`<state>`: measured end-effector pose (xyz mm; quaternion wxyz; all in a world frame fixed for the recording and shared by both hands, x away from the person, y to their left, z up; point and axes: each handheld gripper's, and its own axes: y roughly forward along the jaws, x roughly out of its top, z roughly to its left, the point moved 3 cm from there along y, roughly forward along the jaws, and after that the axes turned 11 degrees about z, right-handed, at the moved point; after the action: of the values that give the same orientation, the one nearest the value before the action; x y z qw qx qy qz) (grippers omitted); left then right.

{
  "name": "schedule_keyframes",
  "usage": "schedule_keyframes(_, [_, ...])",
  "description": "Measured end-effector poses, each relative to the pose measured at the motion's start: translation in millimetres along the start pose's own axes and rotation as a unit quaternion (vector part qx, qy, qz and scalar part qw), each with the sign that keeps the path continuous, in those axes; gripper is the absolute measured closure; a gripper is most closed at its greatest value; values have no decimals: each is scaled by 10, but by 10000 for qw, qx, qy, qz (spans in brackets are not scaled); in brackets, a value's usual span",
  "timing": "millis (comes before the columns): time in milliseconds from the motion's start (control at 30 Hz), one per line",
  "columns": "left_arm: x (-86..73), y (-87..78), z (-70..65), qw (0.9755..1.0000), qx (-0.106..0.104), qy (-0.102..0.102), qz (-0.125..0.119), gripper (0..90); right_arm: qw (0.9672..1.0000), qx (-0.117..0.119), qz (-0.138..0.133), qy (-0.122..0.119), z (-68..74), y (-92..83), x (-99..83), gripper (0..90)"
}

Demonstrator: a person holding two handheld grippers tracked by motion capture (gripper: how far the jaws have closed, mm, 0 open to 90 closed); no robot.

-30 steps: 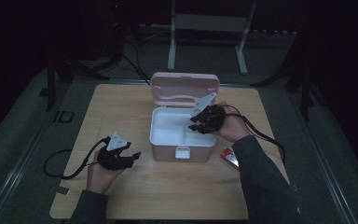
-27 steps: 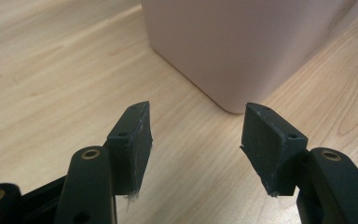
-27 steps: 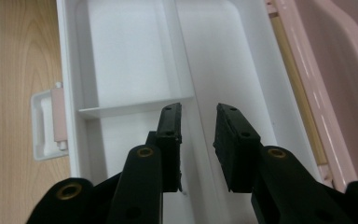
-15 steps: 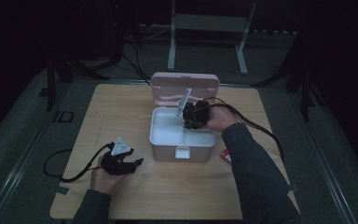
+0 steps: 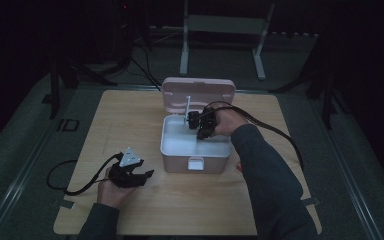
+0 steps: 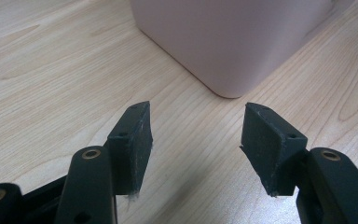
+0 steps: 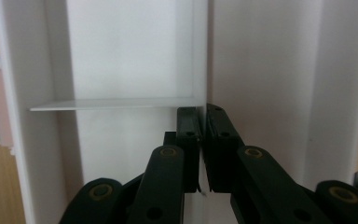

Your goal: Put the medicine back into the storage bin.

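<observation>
Over the open pink box [image 5: 196, 150] your right gripper [image 7: 203, 116] has just clamped onto its back wall while the left gripper [image 6: 196, 135] idles agape, so next draw that grip steadily

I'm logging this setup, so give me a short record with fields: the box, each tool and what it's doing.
box: pink box on the wooden table, lid open
right tool: right tool reaching into the box; jaws have just been closing and appear to pinch the end of a thin white plate
left tool: left tool on the table near the box corner, jaws open, nothing between them
</observation>
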<state>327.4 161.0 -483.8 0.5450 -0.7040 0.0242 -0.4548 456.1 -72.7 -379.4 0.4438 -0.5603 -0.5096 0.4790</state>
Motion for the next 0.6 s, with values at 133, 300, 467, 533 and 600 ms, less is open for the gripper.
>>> schedule_keyframes(133, [-4,6,4,10000,0,4,17,427,9999,129,98,-43,-25,49,29,852])
schedule_keyframes(300, [-2,26,-5,10000,-10,2,41,427,9997,211,126,-16,-33,51,36,870])
schedule_keyframes(467, [-3,25,-7,10000,-4,9,46,427,9994,145,294,-57,-23,48,72,876])
schedule_keyframes(533, [-5,19,-4,10000,5,12,41,428,9992,88,392,-93,-17,43,91,877])
schedule_keyframes(600, [-6,13,0,10000,23,14,24,427,9993,92,364,-87,-17,44,87,878])
